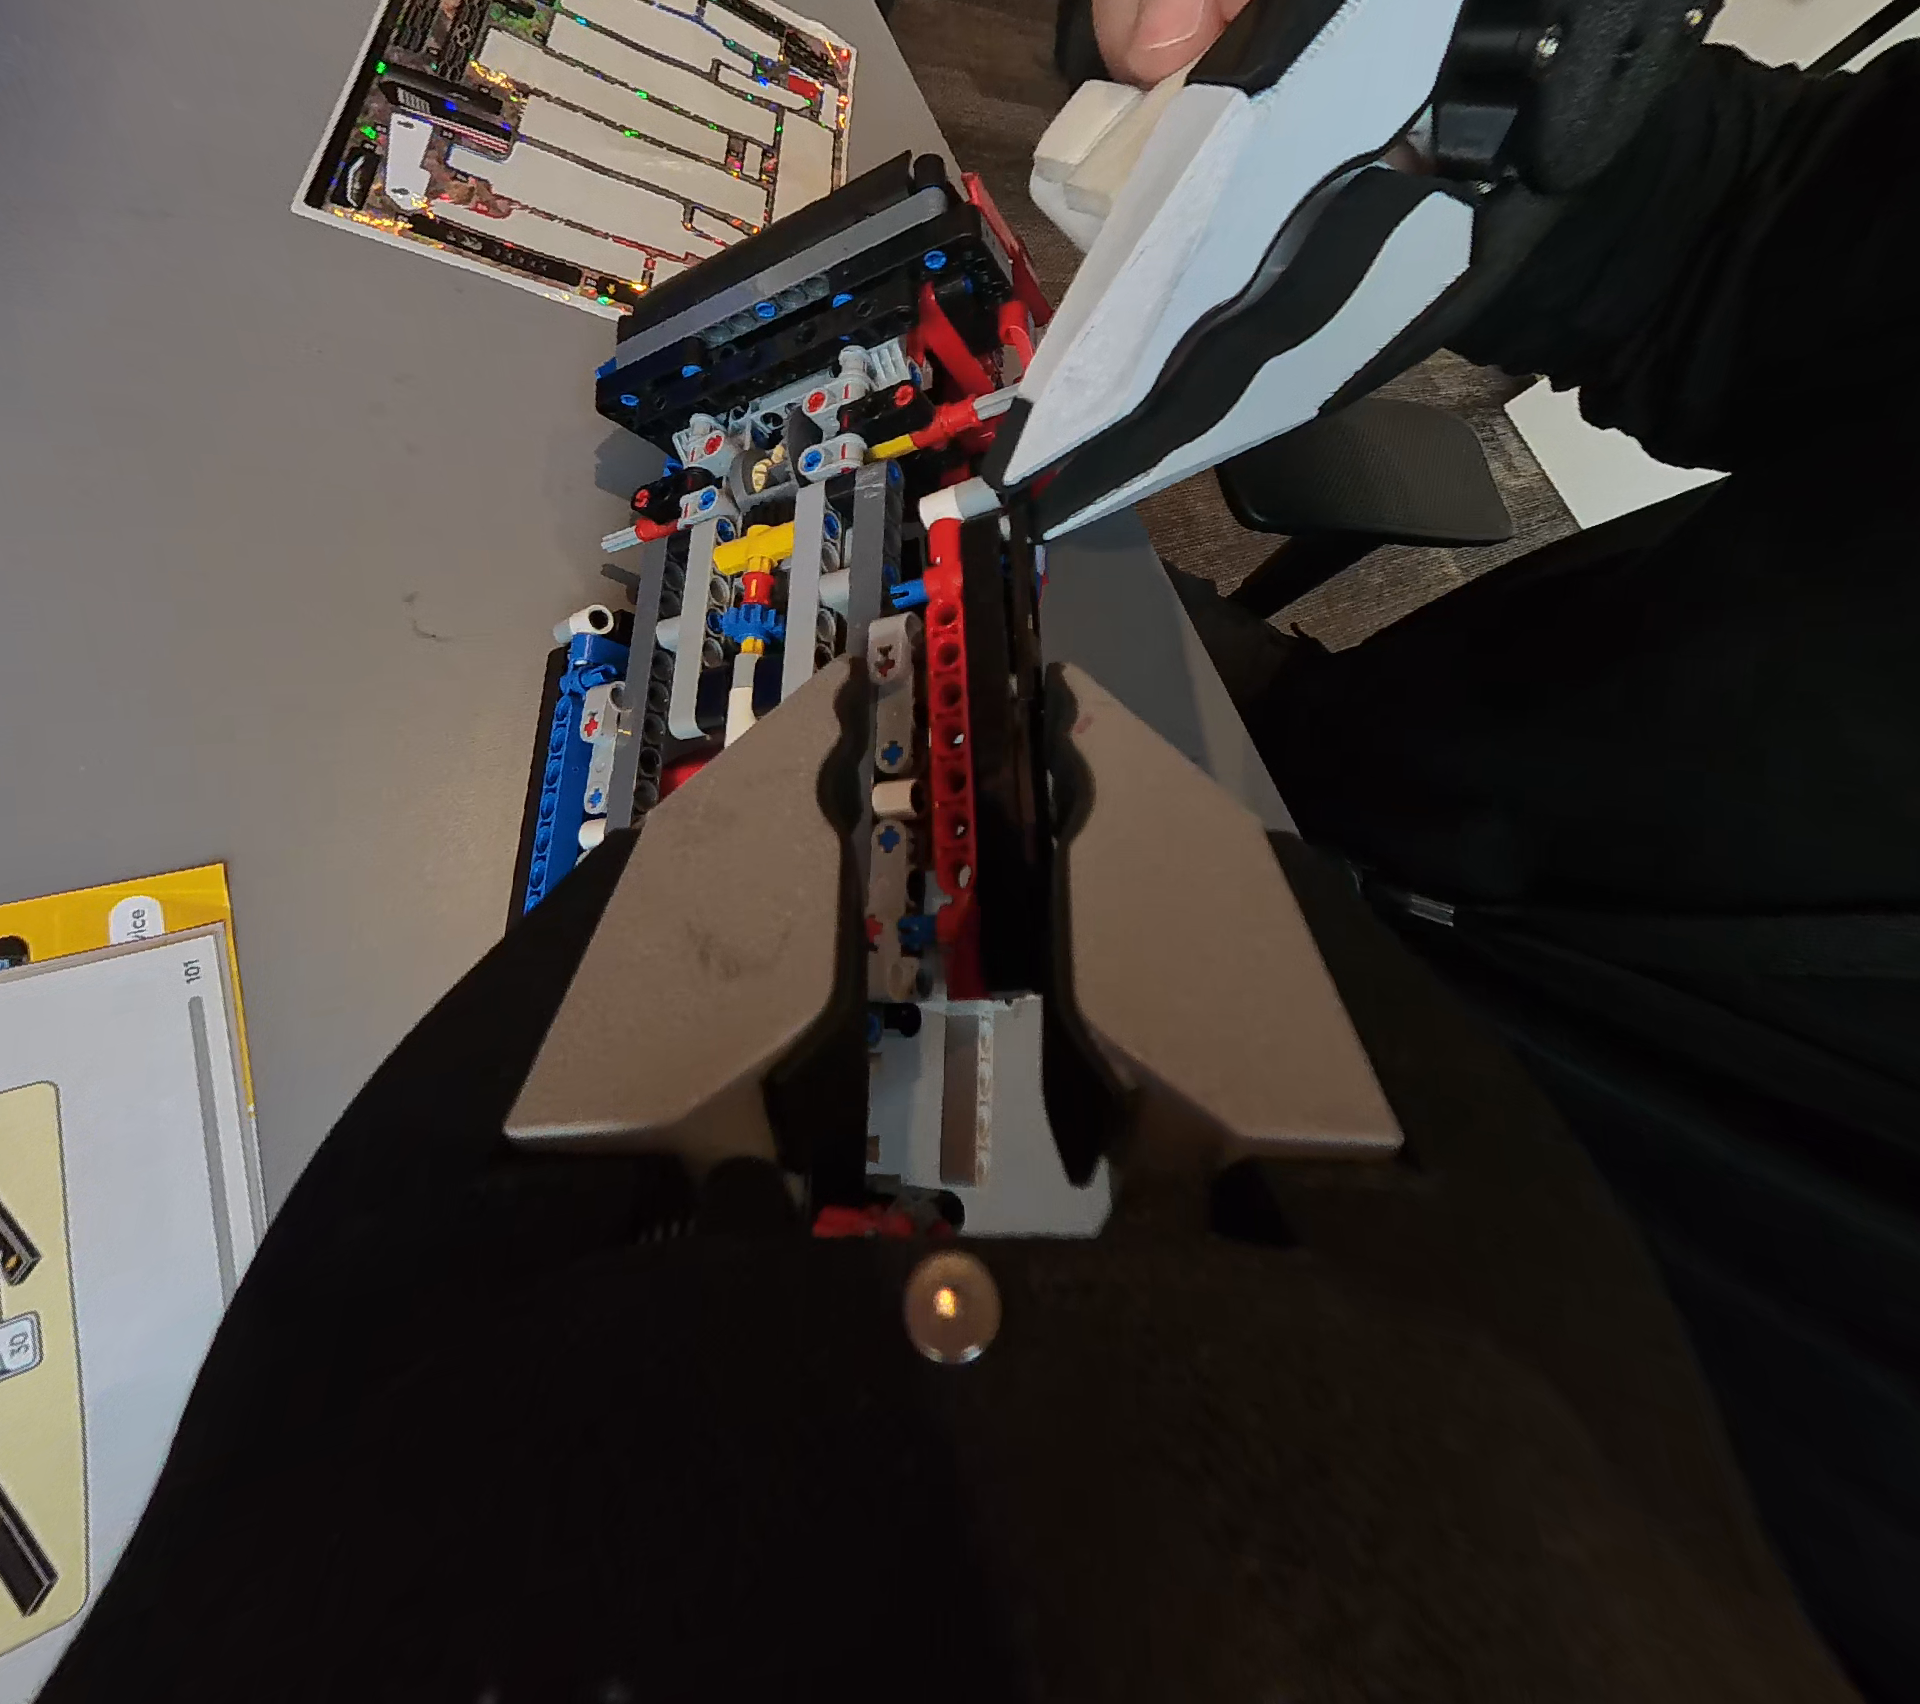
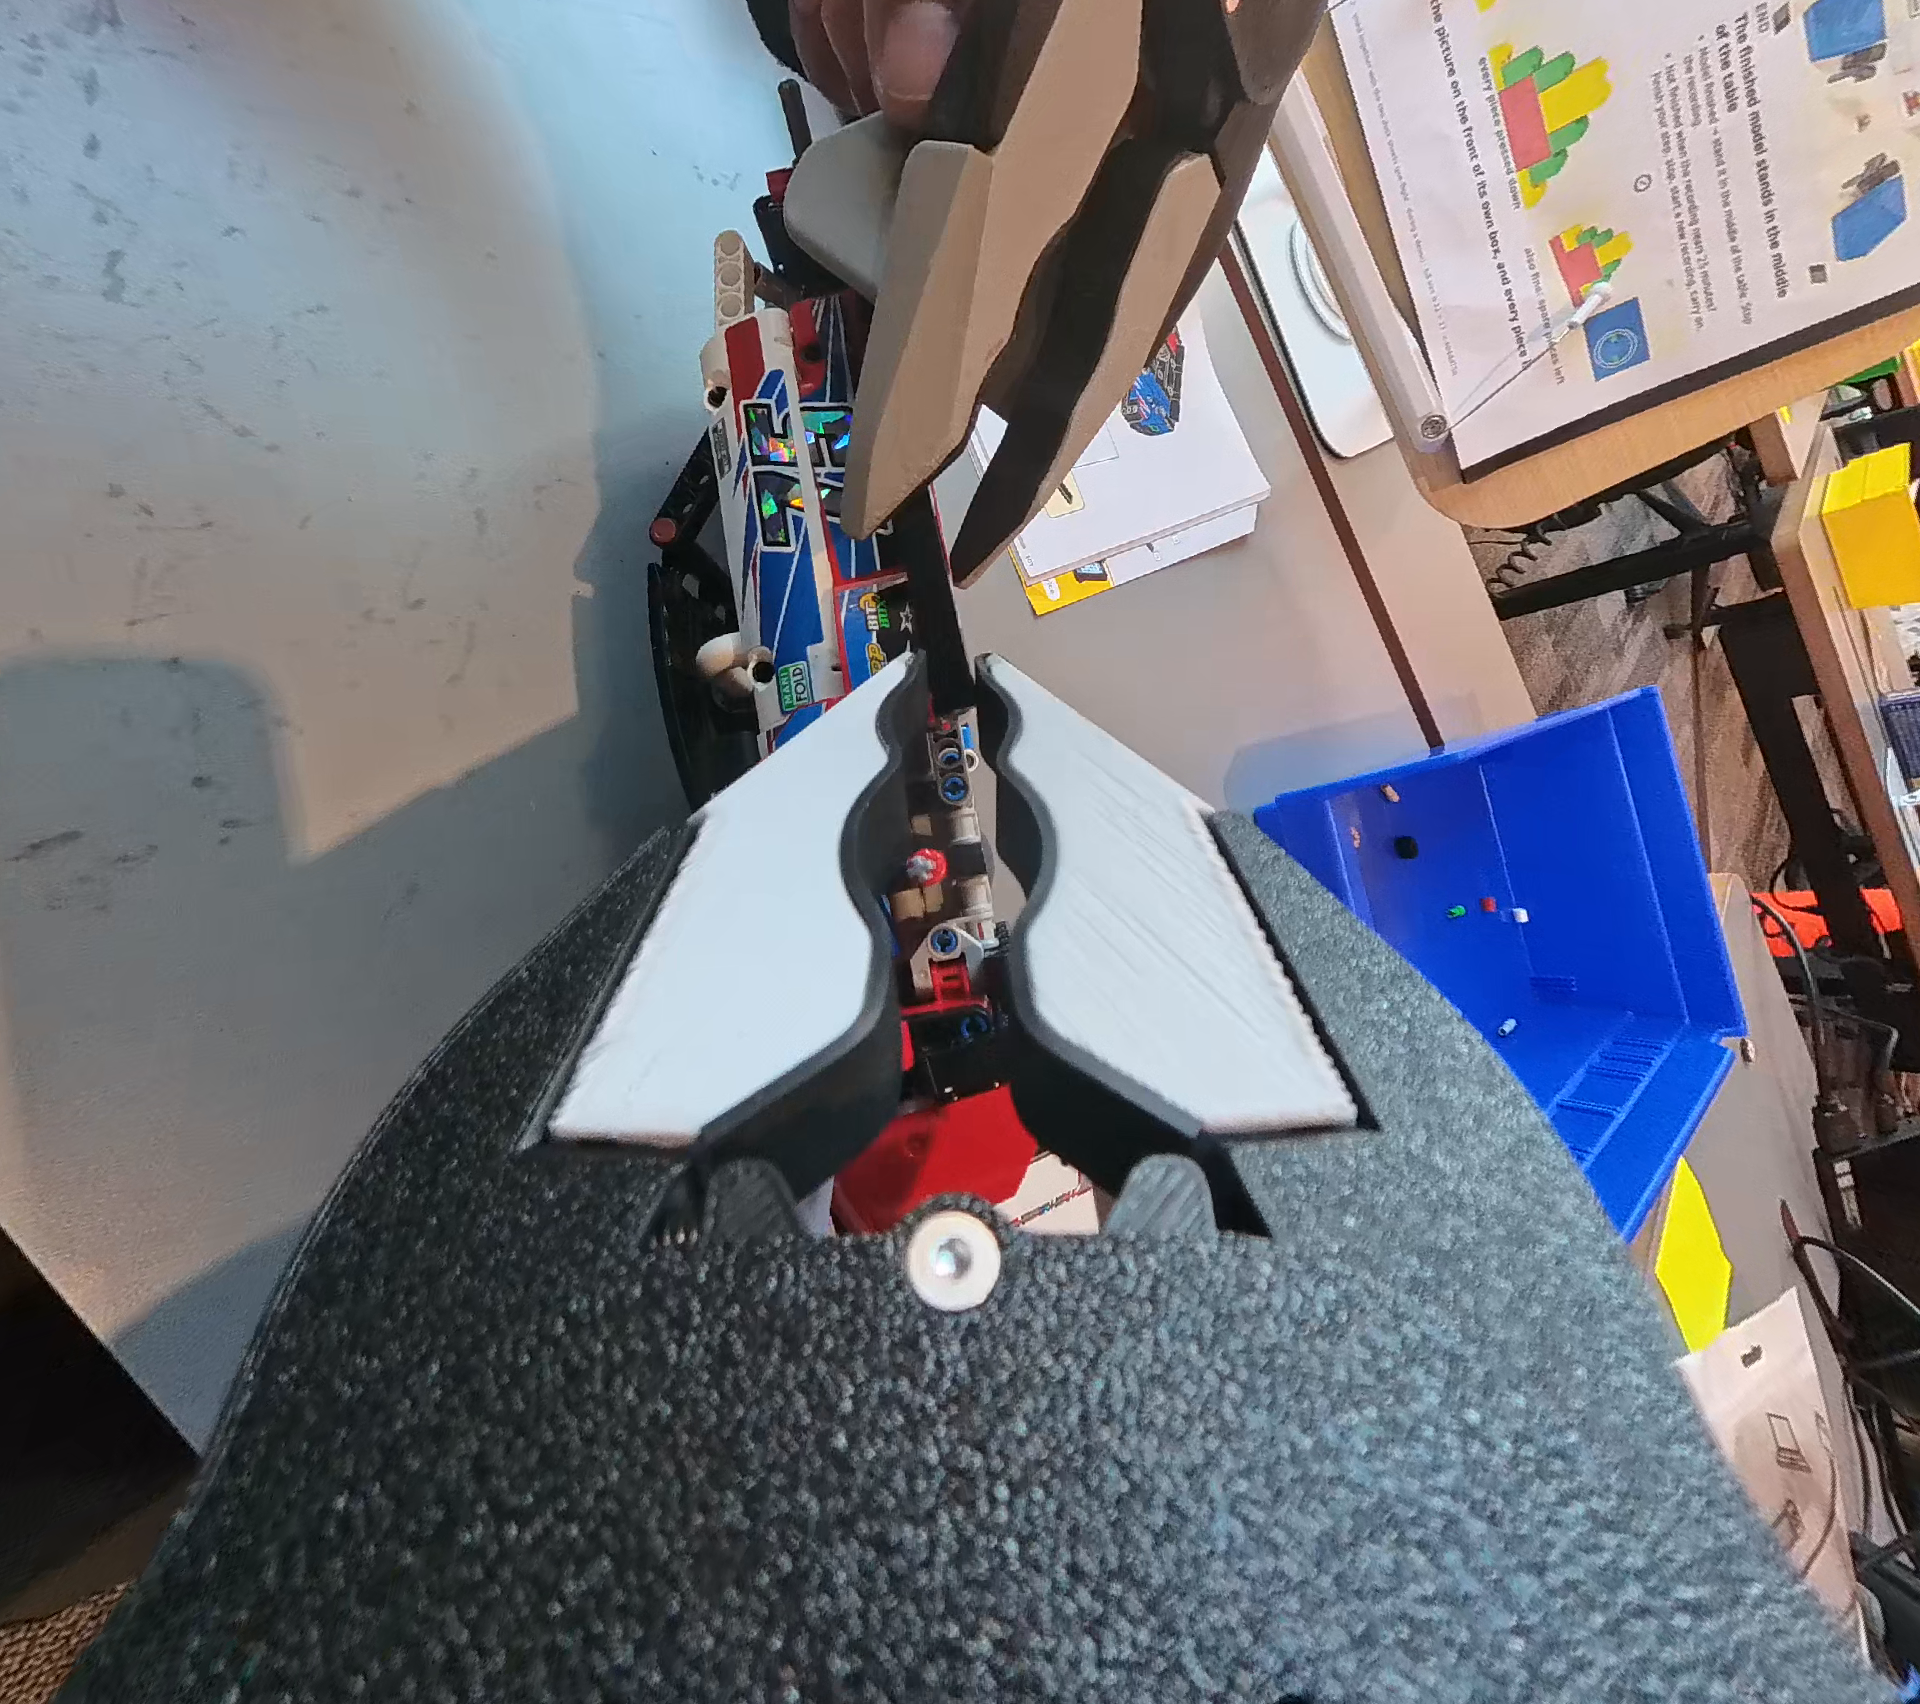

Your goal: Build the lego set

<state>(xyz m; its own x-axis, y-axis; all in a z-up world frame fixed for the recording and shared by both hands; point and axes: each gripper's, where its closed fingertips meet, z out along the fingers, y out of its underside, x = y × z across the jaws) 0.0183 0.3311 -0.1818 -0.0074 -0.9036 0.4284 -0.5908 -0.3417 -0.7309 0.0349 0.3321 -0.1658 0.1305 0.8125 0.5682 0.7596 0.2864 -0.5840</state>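
Grey desk [image 1: 260, 459] carried the Technic car model [image 1: 769, 532] on its side at the near edge. Left gripper [image 1: 951, 688] clamped its red beam frame; right gripper [image 2: 951, 678] was closed on a black beam [image 2: 940, 605] beside the stickered panel. Rigid but pin-jointed, probably light (panels could pop), so grip beams. Beyond the model: sticker sheet [image 1: 582, 96]; left of it, instruction booklet [image 1: 114, 1239]. Grippers crowded each other.

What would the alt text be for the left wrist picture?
Two grey fingers of the left tool straddle a colourful lego car on a grey table. The white right tool touches its far end, beside a sticker sheet.
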